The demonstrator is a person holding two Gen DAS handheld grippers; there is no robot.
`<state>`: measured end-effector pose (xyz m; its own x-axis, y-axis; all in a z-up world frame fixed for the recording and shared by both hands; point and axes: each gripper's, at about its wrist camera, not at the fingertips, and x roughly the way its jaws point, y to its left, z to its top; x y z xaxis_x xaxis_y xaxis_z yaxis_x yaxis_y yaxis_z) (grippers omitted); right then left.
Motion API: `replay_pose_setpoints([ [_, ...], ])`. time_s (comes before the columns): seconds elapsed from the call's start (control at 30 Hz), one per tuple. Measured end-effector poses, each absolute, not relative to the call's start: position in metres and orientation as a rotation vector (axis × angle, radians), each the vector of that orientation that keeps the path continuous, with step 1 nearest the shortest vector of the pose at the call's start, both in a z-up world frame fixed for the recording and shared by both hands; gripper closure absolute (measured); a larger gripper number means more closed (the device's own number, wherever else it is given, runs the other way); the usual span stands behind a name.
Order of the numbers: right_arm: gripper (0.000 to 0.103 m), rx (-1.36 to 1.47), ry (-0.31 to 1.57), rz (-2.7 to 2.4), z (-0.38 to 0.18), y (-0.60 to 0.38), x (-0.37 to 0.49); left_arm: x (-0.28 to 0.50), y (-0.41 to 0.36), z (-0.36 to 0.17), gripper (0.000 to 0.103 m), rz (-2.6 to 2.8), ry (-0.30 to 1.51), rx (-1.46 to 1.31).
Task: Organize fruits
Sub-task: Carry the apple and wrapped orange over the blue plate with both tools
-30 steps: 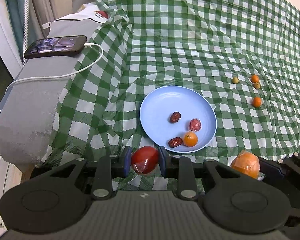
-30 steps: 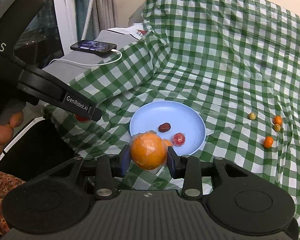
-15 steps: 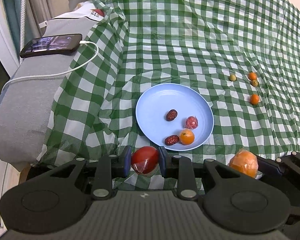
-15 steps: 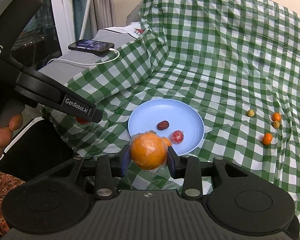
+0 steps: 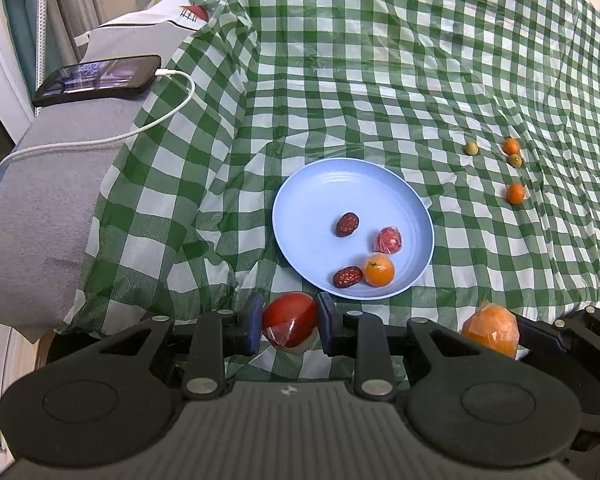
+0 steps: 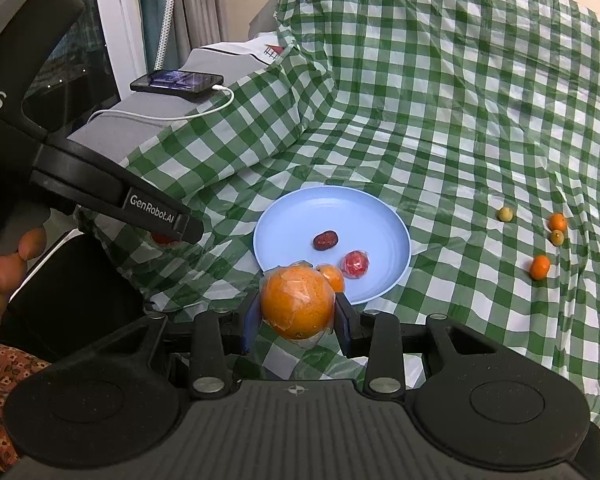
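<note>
Both grippers loaded, plate just ahead

Left gripper (image 5: 289, 320) is pinched tight on a wrapped red tomato (image 5: 289, 317), right gripper (image 6: 296, 316) clamped on a wrapped orange (image 6: 297, 307), pads pressing both sides. Right past the fingertips sits the blue plate (image 5: 320, 184) with four things: two dark dates (image 5: 347, 224), one small orange fruit (image 5: 379, 269), one wrapped red piece (image 5: 389, 240). Further off to the right of the fingers, four tiny fruits (image 5: 515, 193) loose on the green checked cloth (image 5: 380, 80): two orange, two greenish. Far left, a phone (image 5: 98, 79) on charge
</note>
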<state>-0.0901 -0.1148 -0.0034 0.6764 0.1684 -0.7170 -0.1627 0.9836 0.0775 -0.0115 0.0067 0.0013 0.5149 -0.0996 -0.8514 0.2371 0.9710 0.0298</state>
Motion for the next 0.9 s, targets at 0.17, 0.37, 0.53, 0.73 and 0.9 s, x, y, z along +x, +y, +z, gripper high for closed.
replay_pose_setpoints([
  [0.17,0.063,0.013,0.823,0.182,-0.006,-0.118,-0.083,-0.002,0.007,-0.001,0.072,-0.199,1.018,0.146],
  [0.37,0.063,0.019,0.841,0.177,-0.012,-0.123,-0.074,0.010,0.006,-0.003,0.072,-0.190,1.025,0.147],
  [0.53,0.063,0.034,0.856,0.153,-0.019,-0.130,-0.061,0.024,0.002,-0.011,0.072,-0.188,1.051,0.156],
  [0.73,0.063,0.043,0.862,0.119,-0.031,-0.139,-0.036,0.047,-0.013,-0.021,0.072,-0.202,1.075,0.185],
  [0.9,0.063,0.056,0.885,0.102,-0.043,-0.148,-0.013,0.070,-0.027,-0.031,0.072,-0.210,1.086,0.205],
])
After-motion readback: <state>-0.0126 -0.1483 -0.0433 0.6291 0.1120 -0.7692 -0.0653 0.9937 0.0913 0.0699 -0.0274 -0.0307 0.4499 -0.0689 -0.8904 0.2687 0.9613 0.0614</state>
